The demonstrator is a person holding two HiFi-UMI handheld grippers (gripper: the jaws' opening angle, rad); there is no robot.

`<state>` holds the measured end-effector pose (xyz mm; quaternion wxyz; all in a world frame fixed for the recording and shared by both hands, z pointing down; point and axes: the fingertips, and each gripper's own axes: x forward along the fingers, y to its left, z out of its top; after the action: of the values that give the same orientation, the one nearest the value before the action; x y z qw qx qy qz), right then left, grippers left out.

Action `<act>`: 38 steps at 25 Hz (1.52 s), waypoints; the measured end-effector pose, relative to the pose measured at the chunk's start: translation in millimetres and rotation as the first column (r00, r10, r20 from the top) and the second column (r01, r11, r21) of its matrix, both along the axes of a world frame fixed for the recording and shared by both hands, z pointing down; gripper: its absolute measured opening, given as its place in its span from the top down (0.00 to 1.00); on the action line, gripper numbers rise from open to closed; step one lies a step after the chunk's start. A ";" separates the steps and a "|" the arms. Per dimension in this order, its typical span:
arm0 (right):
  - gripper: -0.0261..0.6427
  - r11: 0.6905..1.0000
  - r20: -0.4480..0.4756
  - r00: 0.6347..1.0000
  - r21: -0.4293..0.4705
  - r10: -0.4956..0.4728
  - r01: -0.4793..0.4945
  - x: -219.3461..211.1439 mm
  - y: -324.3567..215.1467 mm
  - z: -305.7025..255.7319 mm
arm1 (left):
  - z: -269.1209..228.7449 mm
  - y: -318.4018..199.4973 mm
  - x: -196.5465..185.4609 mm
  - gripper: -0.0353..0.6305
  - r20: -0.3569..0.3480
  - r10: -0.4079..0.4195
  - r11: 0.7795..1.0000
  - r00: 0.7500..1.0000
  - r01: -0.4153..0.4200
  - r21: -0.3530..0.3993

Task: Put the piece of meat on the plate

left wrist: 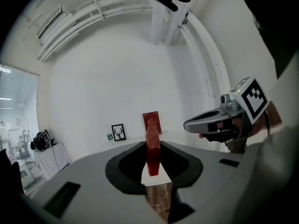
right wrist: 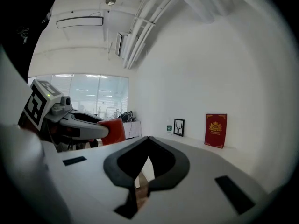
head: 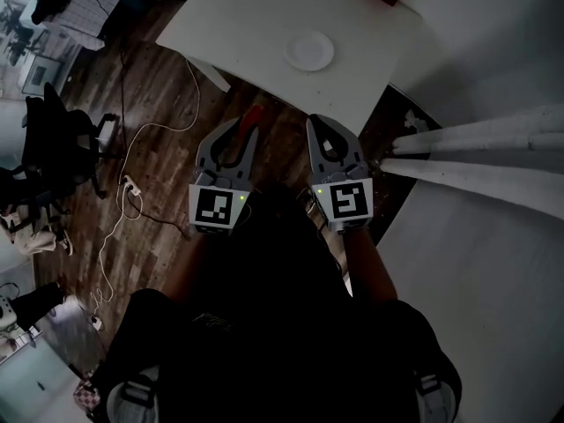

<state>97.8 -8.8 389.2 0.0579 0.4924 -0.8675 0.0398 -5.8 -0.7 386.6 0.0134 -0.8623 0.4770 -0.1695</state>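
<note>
White rectangular counter (head: pixel 247 16) is lying ahead, carrying the round white plate (head: pixel 309 50) near its close edge; the left gripper (head: pixel 244 130) is clamping the red piece of meat (head: pixel 251 116) upright, the plate sitting ahead-right, while the right gripper (head: pixel 317 123) is hanging closed, empty.

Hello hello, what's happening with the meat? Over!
Left gripper clamped on the meat. Right gripper shut, empty. Plate bare on the table ahead. Nothing seen between.
</note>
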 end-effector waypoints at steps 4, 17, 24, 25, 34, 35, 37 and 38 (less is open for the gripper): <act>0.93 1.000 -0.071 0.997 0.009 -0.015 0.016 -5.0 -21.0 8.5 | 10.7 -24.9 0.4 0.82 0.033 0.045 0.999 0.998 -0.045 0.013; 0.89 0.971 -0.591 0.771 -0.170 -0.236 0.167 -2.6 -149.7 47.2 | 45.0 -165.1 26.6 0.82 0.215 0.282 0.954 0.935 -0.297 0.039; 0.82 0.962 -0.827 0.512 -0.115 -0.231 0.249 -23.0 -199.7 63.9 | 71.5 -201.1 34.5 0.82 0.413 0.386 0.894 0.825 -0.445 0.052; 0.82 0.959 -0.857 0.464 -0.107 -0.223 0.263 -25.7 -203.4 65.4 | 73.8 -202.8 35.0 0.82 0.441 0.394 0.885 0.806 -0.462 0.054; 0.72 0.921 -0.975 0.157 -0.087 -0.157 0.379 -47.1 -202.9 85.8 | 78.3 -200.6 40.7 0.82 0.540 0.425 0.837 0.726 -0.543 0.070; 0.72 0.918 -0.979 0.142 -0.083 -0.148 0.387 -48.8 -202.6 86.3 | 78.4 -198.2 42.5 0.82 0.547 0.432 0.830 0.717 -0.553 0.070; 0.75 0.911 -0.985 0.113 -0.077 -0.133 0.406 -52.3 -201.5 86.8 | 78.5 -195.0 44.5 0.82 0.553 0.437 0.823 0.710 -0.563 0.073; 0.78 0.908 -0.986 0.102 -0.077 -0.130 0.413 -53.2 -200.3 87.6 | 78.8 -194.3 44.5 0.82 0.549 0.436 0.825 0.713 -0.561 0.074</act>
<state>44.5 -209.1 476.8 0.5545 0.2332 -0.6950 -0.3939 38.7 -195.1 465.4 0.2861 -0.8748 0.2203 -0.3231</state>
